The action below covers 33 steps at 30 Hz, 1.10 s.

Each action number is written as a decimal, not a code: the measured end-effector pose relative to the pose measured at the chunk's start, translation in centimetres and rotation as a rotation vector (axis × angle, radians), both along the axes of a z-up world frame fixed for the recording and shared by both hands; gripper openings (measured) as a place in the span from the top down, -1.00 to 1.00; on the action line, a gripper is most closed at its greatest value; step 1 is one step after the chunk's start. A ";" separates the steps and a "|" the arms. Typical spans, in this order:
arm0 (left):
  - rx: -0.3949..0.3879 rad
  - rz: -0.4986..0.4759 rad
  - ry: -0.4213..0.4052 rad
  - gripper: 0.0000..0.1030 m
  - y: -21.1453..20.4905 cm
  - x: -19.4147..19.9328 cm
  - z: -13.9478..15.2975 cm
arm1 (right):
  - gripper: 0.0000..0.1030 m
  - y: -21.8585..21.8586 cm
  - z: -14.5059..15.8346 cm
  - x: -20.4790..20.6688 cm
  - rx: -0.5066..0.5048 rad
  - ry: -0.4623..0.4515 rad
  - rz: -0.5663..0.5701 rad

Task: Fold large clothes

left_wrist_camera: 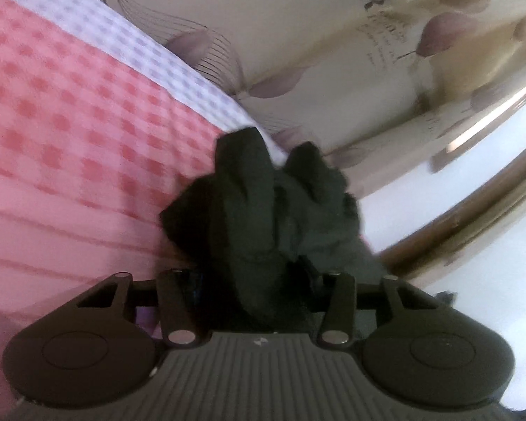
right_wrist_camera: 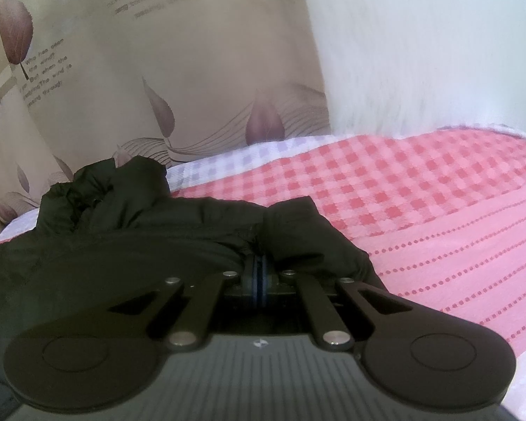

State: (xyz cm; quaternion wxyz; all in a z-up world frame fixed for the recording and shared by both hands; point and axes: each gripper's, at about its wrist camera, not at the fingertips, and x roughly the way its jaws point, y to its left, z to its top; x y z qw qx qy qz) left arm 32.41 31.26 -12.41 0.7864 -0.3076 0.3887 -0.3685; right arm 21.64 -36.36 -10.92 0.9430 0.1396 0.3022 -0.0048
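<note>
Two fisheye views looked forward from hand-held grippers over a bed. The landmark throughout was a dark green padded garment [left_wrist_camera: 263,217], bunched and crumpled on a pink checked bedspread [left_wrist_camera: 70,133].

In the left wrist view, the bedspread filled the area left of the garment, its red-and-pink checks giving way to a pale lilac checked border [left_wrist_camera: 129,31] farther back. The garment rose in the middle, directly ahead of the left gripper [left_wrist_camera: 259,277], with two puffy folds standing up. Cloth lay heaped between the fingers and hid their tips, so whether the pads pressed on it or stood clear could not be told. Right of and behind the garment hung a beige curtain [left_wrist_camera: 333,35] printed with purple leaves and lettering. The picture was blurred.

In the right wrist view, the same curtain [right_wrist_camera: 122,70] hung behind and left of the garment [right_wrist_camera: 129,221], which spread across the lower left and middle. The right gripper [right_wrist_camera: 259,266] sat at the garment's near edge with its fingers drawn together, pinching a fold of the dark cloth between them. Right of the garment, the bedspread [right_wrist_camera: 420,193] stretched away, checked farther back and dotted in rows closer in. Behind it stood a white wall [right_wrist_camera: 420,52].
</note>
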 end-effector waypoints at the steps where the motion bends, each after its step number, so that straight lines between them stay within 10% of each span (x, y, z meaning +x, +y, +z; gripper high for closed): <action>1: 0.001 -0.021 -0.005 0.08 -0.5 -0.1 0.0 | 0.98 0.1 0.0 0.0 -0.006 -0.001 -0.001; 22: 0.230 0.041 -0.134 0.57 -3.6 -3.0 5.9 | 0.94 0.0 0.4 0.1 -0.025 0.002 -0.002; 28: 0.353 0.077 -0.119 0.61 -6.6 -4.7 11.7 | 0.62 3.4 4.6 -4.3 -0.064 -0.160 0.051; 33: 0.430 0.104 -0.099 0.61 -10.5 -6.4 16.1 | -0.24 6.9 7.1 -7.7 0.062 -0.240 0.270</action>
